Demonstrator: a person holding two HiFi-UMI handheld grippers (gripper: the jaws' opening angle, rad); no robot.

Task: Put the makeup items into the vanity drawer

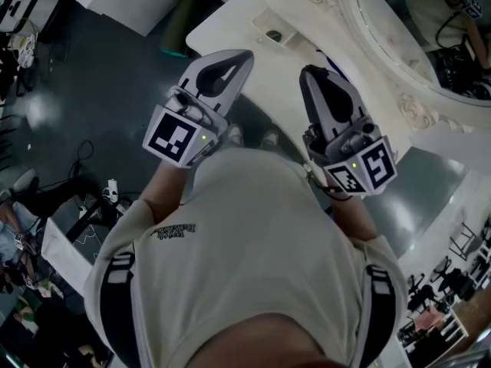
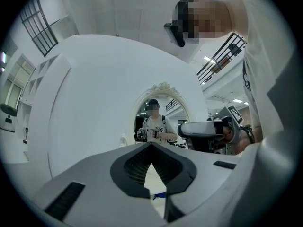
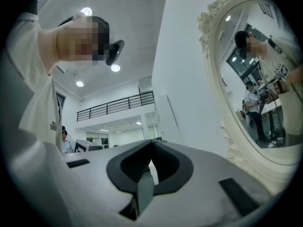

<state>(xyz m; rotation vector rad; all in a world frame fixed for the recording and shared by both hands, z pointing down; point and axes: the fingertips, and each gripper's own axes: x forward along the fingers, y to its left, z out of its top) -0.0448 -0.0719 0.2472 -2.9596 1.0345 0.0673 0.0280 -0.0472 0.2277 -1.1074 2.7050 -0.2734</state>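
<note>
- The person stands at a white vanity table (image 1: 230, 21) and holds both grippers out level over its near edge, side by side and apart.
- The left gripper (image 1: 244, 57) has its two jaws brought together at the tips. Its own view shows the tips (image 2: 151, 144) meeting, with only the diamond-shaped hollow behind them and nothing caught in it.
- The right gripper (image 1: 308, 73) is closed the same way. Its own view shows the jaws (image 3: 152, 142) together and empty.
- The marker cube of the left gripper (image 1: 175, 138) and the marker cube of the right gripper (image 1: 364, 169) sit close to the person's cream T-shirt (image 1: 253, 244).
- Of the makeup, I can make out one small dark round item (image 1: 274, 35) lying in a shallow white tray (image 1: 265, 23) on the table top. It lies beyond both grippers and neither touches it.
- A thin blue object (image 1: 326, 58) lies on the top just past the right gripper's tip; I cannot tell what it is.
- I cannot make out the vanity drawer from any view.
- An oval mirror in an ornate white frame (image 3: 222, 126) stands at the back of the table, to the right gripper's right.
- The floor (image 1: 92, 83) beside the table is dark grey.
</note>
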